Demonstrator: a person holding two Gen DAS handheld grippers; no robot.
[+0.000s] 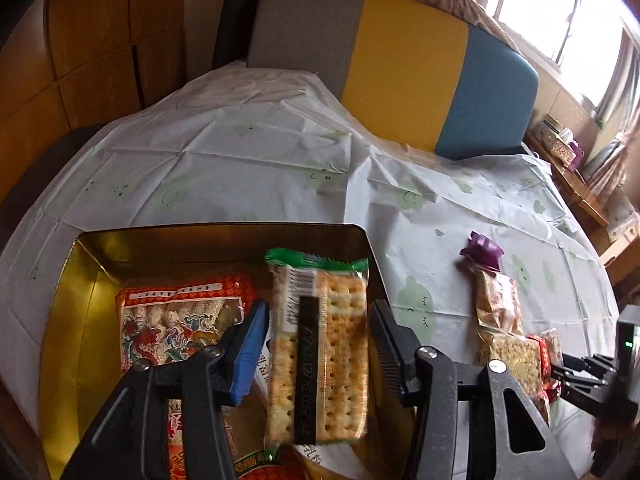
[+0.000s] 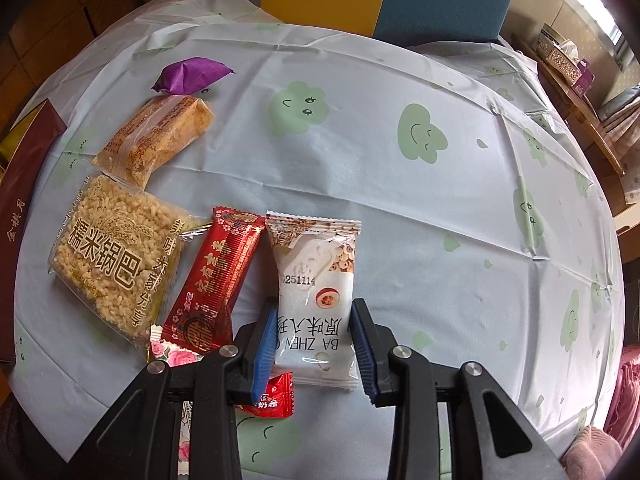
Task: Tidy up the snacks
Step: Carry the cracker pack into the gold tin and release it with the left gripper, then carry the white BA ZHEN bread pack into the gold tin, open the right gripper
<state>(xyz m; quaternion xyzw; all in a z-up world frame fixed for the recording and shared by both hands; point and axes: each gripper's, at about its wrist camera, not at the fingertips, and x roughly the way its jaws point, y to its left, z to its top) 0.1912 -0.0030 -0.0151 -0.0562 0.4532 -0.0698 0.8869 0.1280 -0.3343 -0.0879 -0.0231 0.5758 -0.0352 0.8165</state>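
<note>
My left gripper is open above a gold tin; a cracker pack with green ends lies between its fingers, apart from both pads, on an orange rice-cake pack. My right gripper has its jaws on both sides of a white snack packet that rests on the tablecloth. Left of it lie a red packet, a rice-crust pack, a brown bar and a purple packet. A small red sachet lies under the left finger.
A tablecloth with green clouds covers the table. A dark red box stands at the left edge. A grey, yellow and blue cushion stands behind the table. In the left wrist view the right gripper shows at the right.
</note>
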